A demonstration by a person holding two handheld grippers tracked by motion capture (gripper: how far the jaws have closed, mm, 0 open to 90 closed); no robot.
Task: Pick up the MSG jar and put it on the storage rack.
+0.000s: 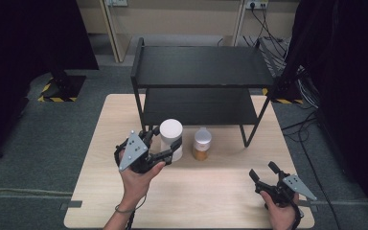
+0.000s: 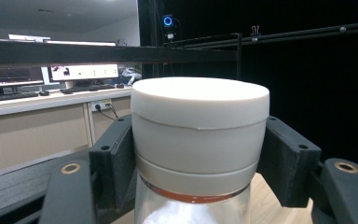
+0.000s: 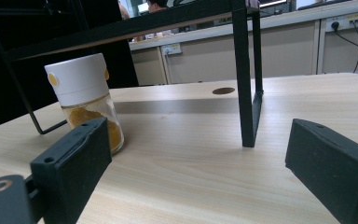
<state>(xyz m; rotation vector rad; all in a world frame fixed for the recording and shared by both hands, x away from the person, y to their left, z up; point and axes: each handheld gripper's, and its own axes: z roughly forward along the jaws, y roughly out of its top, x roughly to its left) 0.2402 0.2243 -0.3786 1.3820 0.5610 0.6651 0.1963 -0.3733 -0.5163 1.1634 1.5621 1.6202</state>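
your left tool is clamped on the white-lidded jar, its jaws pressing both sides of the lid, just in front of the black shelf rack. the orange spice jar stands on the bench just right of it. your right tool is wide open and empty, well right of the rack's front leg.

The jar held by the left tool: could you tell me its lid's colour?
White lid, seen best in the left gripper view.
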